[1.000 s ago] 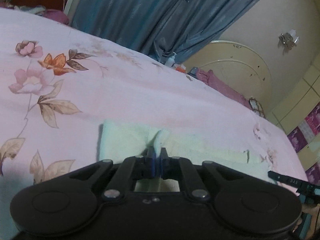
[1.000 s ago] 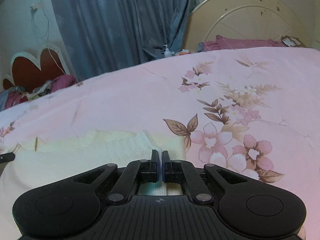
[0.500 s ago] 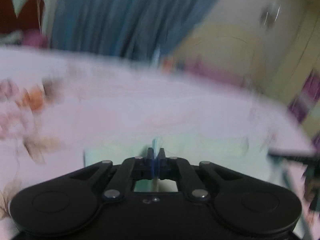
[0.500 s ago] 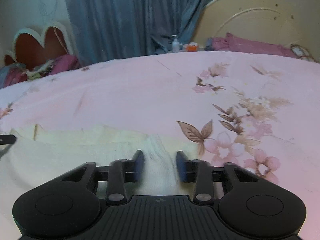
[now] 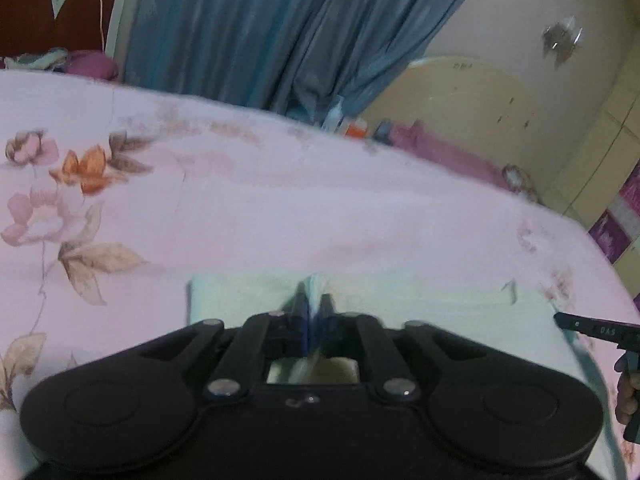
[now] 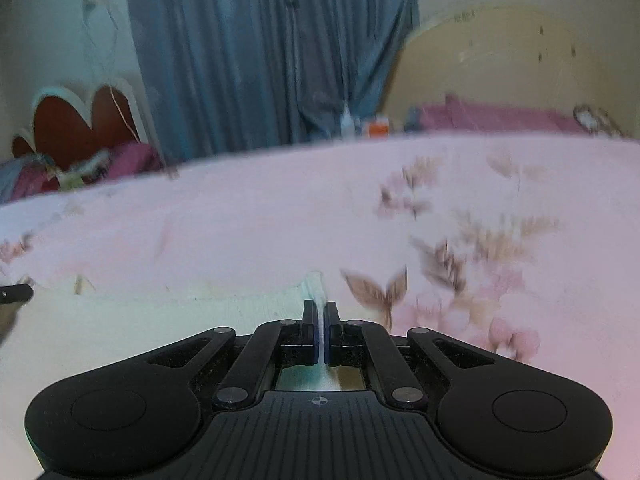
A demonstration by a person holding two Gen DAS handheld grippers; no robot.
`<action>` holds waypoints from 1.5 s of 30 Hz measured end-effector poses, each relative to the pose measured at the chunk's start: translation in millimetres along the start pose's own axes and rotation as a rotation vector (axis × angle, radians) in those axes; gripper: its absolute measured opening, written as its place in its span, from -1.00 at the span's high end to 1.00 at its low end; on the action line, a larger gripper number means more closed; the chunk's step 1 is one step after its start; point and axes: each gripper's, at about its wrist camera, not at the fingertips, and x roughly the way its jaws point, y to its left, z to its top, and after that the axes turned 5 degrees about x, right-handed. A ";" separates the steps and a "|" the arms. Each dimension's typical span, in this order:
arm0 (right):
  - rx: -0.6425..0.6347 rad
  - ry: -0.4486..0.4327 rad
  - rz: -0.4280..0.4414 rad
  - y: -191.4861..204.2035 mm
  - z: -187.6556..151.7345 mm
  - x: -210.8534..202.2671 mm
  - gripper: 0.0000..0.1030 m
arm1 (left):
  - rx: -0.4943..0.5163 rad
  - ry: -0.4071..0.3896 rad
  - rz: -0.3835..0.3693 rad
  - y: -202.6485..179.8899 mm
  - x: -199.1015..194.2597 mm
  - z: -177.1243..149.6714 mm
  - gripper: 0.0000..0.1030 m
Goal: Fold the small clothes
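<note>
A bed (image 5: 280, 208) with a pink flowered sheet fills both views, with a blue curtain (image 5: 248, 28) and a cream wall behind it.

On the near part of the bed lies the cloth (image 5: 420, 300), pale green-white, spread flat from left to right. The left hand-held gripper (image 5: 314, 312) pinches a raised fold of the cloth near its left end; its jaws have just been opening a little, but the fabric is between them and the pads seem to press on it. The right hand-held gripper (image 6: 320, 322) is pressed together on a thin ridge of the cloth at its right end, beside a brown butterfly print (image 6: 378, 290). In the left view a part of the right tool and a hand (image 5: 626, 396) show at the right edge.

My judgement is that both ends are held for the next fold. The risk is on the left: if the slack grip loosens more, the thin fold can slip out and the cloth will fall unevenly. Also, if the two sides do not travel together, the edges will not meet and the fold comes out skewed.
</note>
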 end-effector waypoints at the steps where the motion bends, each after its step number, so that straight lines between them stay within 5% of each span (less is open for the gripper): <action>1: 0.018 -0.016 0.003 -2.2 -1.0 -0.5 0.98 | -0.005 0.001 -0.001 0.6 -1.7 1.4 0.73; 3: 0.050 -0.020 -0.026 -1.8 3.4 -6.1 0.95 | 0.009 -0.022 0.062 -3.1 -13.8 4.2 0.25; 5: 0.046 -0.103 -0.093 6.8 4.0 -22.4 0.28 | 0.067 -0.093 0.108 -16.9 -31.7 4.8 -0.03; 6: 0.041 -0.134 -0.052 13.0 3.1 -29.8 -0.11 | 0.092 -0.123 0.082 -28.6 -38.5 4.5 -0.20; 10: -0.092 -0.071 0.145 70.1 -5.0 -22.4 -0.07 | 0.244 -0.057 -0.051 -92.4 -24.1 -4.5 -0.39; 12: -0.157 -0.022 0.216 99.5 -13.1 -12.6 0.13 | 0.281 -0.028 -0.067 -111.8 -15.7 -15.8 -0.41; 16: -0.237 -0.009 0.212 111.0 -21.3 -4.0 0.13 | 0.253 0.007 0.019 -88.4 -6.2 -28.3 -0.44; 20: -0.086 -0.036 -0.059 46.7 -6.2 -1.7 0.13 | 0.231 -0.009 0.066 -46.1 -18.8 -26.7 -0.42; 23: -0.058 -0.042 -0.041 33.0 1.1 -13.7 0.13 | 0.251 -0.049 0.108 -63.7 -33.1 -24.0 -0.48; 25: -0.082 -0.104 0.027 47.3 1.0 -34.6 0.13 | 0.258 -0.091 0.058 -82.8 -41.6 -26.8 -0.65; 30: -0.200 -0.025 0.181 100.1 -32.1 -41.4 0.13 | 0.300 -0.024 0.003 -128.0 -34.4 -47.7 -0.58; 33: -0.271 -0.015 0.137 103.5 -55.1 -40.5 0.13 | 0.338 0.017 0.055 -124.5 -27.7 -63.2 -0.59; 37: -0.102 -0.016 0.104 70.5 -51.5 -41.1 0.13 | 0.375 -0.011 0.047 -119.9 -29.7 -72.9 -0.60; 40: -0.151 -0.020 0.082 80.2 -48.6 -46.4 0.13 | 0.362 0.006 0.064 -128.2 -34.5 -65.1 -0.56; 45: -0.206 -0.033 0.171 104.1 -59.4 -62.6 0.13 | 0.375 -0.039 0.055 -140.7 -45.9 -68.1 -0.58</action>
